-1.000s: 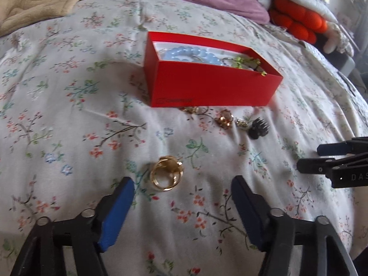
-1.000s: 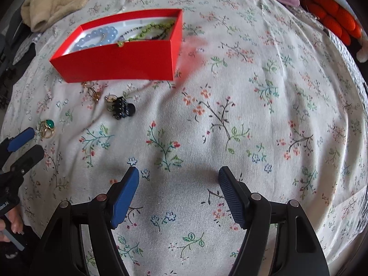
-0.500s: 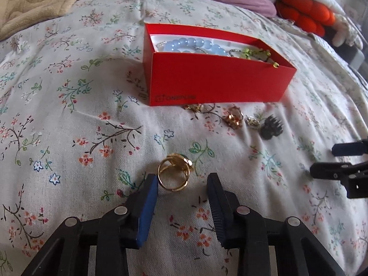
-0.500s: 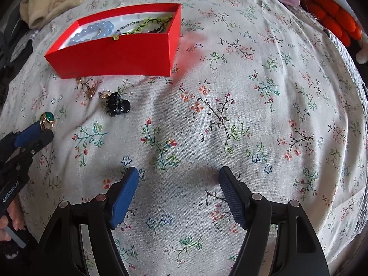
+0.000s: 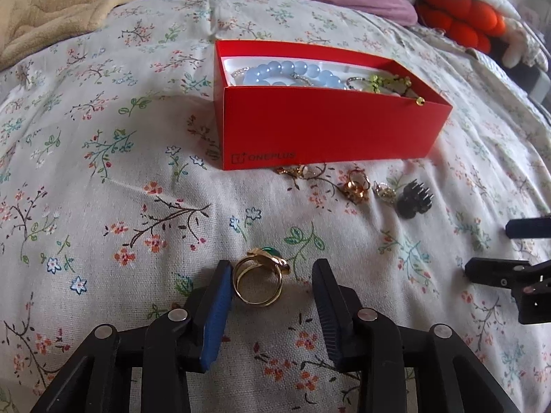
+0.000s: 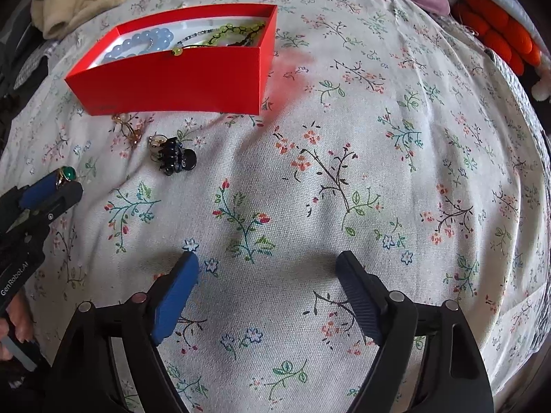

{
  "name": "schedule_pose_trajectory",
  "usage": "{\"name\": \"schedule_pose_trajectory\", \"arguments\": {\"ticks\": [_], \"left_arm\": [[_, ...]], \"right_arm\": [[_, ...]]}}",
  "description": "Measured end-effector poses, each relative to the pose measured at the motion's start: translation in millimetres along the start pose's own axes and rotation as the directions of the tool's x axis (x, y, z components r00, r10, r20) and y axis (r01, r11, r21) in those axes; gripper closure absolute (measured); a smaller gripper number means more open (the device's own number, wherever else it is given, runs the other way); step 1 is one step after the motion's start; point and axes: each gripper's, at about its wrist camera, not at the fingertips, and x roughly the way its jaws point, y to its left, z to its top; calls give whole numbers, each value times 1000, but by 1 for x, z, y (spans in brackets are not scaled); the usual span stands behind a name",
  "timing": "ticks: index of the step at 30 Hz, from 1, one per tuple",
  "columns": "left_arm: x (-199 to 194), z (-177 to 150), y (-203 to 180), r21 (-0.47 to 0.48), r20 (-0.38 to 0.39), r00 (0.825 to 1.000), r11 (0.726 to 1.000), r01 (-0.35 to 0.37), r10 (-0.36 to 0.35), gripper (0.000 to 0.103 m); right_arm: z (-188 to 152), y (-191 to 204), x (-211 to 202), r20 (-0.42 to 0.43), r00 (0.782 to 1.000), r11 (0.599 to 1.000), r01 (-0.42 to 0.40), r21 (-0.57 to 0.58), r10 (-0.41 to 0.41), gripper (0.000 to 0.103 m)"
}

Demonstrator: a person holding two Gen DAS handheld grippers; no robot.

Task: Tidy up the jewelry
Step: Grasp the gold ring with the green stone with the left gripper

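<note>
since a second ago the left tongs (image 5: 272,296) have narrowed around the gold ring (image 5: 259,281) on the bed (image 5: 103,206), still closing with one pad touching, so it may squirt away, while the right tongs (image 6: 267,292) are opening, empty.

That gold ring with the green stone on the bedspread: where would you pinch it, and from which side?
Grip the gold ring across its band, coming steeply from above. It leans with the green stone on the far side, leaving both band sides bare. The left gripper already straddles it, jaws closing, one pad at the band.
</note>
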Motion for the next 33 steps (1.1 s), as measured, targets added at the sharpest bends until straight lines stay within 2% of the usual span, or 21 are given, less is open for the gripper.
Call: {"name": "schedule_pose_trajectory", "arguments": {"ticks": [2,4,7,13,15,18,22,25,27,33], "left_arm": [[0,1,2,1,-7,1000,1000,-7,7,77],[-1,2,6,-15,-12,1000,1000,1,-1,81],[-3,2,9,-24,-16,1000,1000,8,-8,81],[-2,0,10,-21,-2,1000,1000,22,-22,80],[-1,1,12,-25,2,999,999,33,-33,75],[0,2,13,-27,19,999,998,50,-49,64],[4,0,7,8,28,999,999,40,-40,62],[3,-1,2,35,27,999,999,28,-29,66],[2,-2,1,43,27,1000,999,16,-17,81],[-3,-2,4,21,30,999,1000,-15,15,81]], "right_arm": [[-3,2,2,17,1000,1000,3,-5,-3,13],[-5,5,4,39,999,1000,7,-12,-6,6],[-10,9,8,86,996,1000,25,-18,-24,0],[-20,7,9,220,975,999,25,-25,-19,0],[-22,7,9,242,970,999,31,-23,-25,0],[-27,8,8,241,970,1000,30,8,-31,0],[-23,10,9,253,965,998,65,10,-66,0],[-20,9,9,255,965,998,58,9,-58,0],[-19,9,9,256,965,998,55,10,-55,0],[-11,13,9,247,968,999,49,-4,-46,0]]}}
